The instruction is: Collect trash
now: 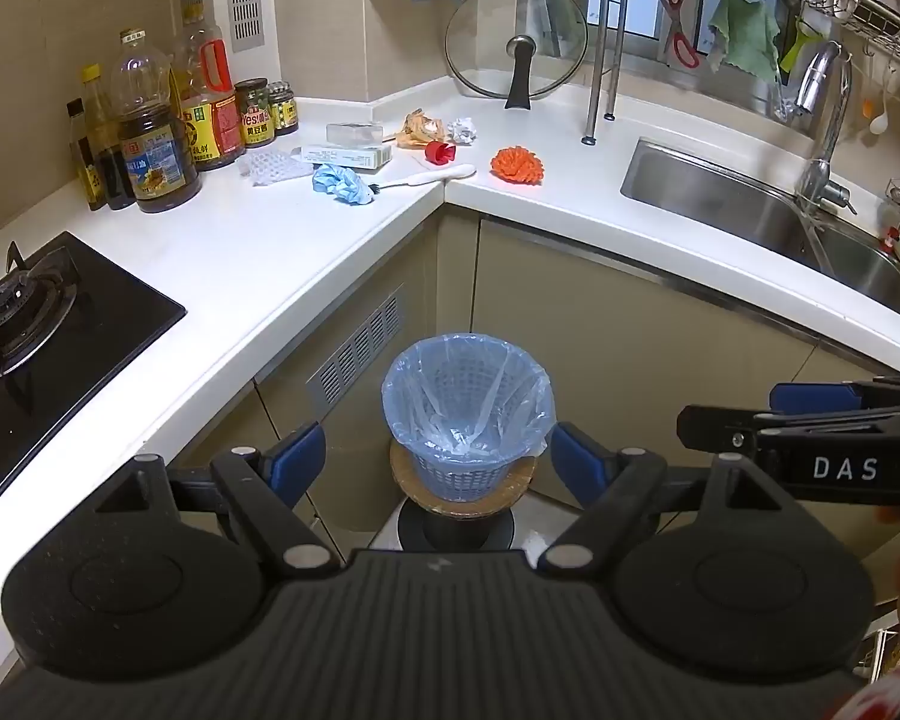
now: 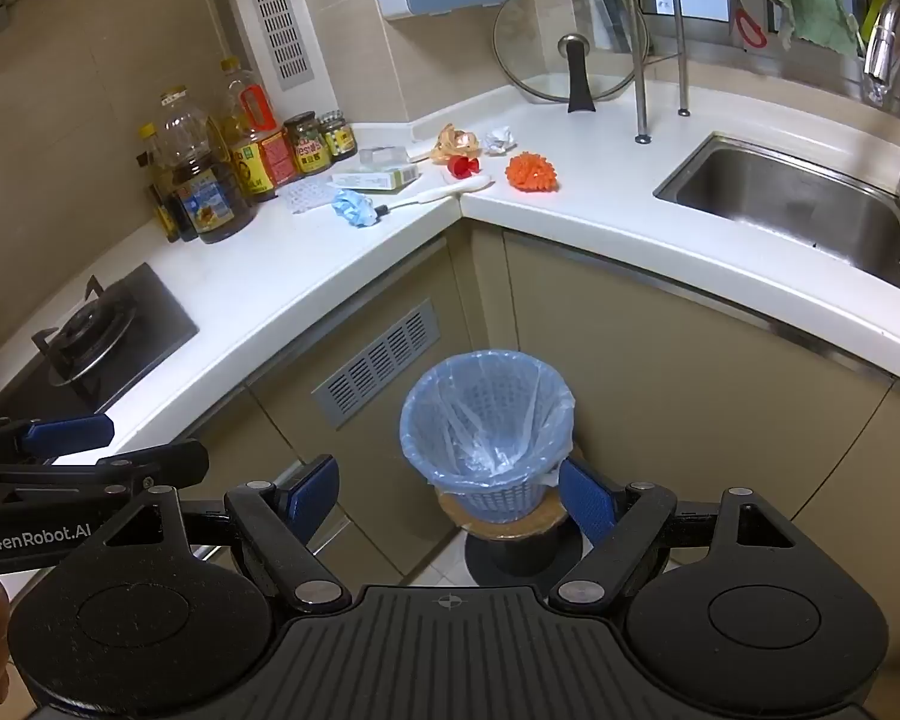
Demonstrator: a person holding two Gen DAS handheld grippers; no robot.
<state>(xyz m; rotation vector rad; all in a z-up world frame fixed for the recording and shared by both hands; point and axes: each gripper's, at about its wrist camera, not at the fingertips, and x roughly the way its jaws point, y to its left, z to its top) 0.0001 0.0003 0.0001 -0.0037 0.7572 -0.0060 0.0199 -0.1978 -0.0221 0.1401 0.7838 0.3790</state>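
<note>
A blue-lined basket bin [image 1: 468, 414] [image 2: 489, 432] stands on a low stool in front of the corner cabinets. Trash lies on the white counter corner: an orange spiky ball [image 1: 517, 165] [image 2: 533, 173], a white paper wad [image 1: 463, 130] [image 2: 499, 140], a crumpled wrapper [image 1: 420, 128] [image 2: 455, 141], a red cap [image 1: 439, 152] [image 2: 462, 166], a blue crumpled mask [image 1: 341, 183] [image 2: 354, 207], a flat box [image 1: 345, 156] [image 2: 378, 179] and a blister pack [image 1: 273, 169]. My left gripper [image 1: 438, 462] and right gripper [image 2: 450, 495] are both open and empty, held above the bin.
Oil and sauce bottles [image 1: 150, 138] stand at the back left. A gas hob [image 1: 30, 312] is on the left, a steel sink [image 1: 750, 210] on the right. A glass lid [image 1: 516, 42] leans on the wall. A white brush [image 1: 420, 178] lies by the trash.
</note>
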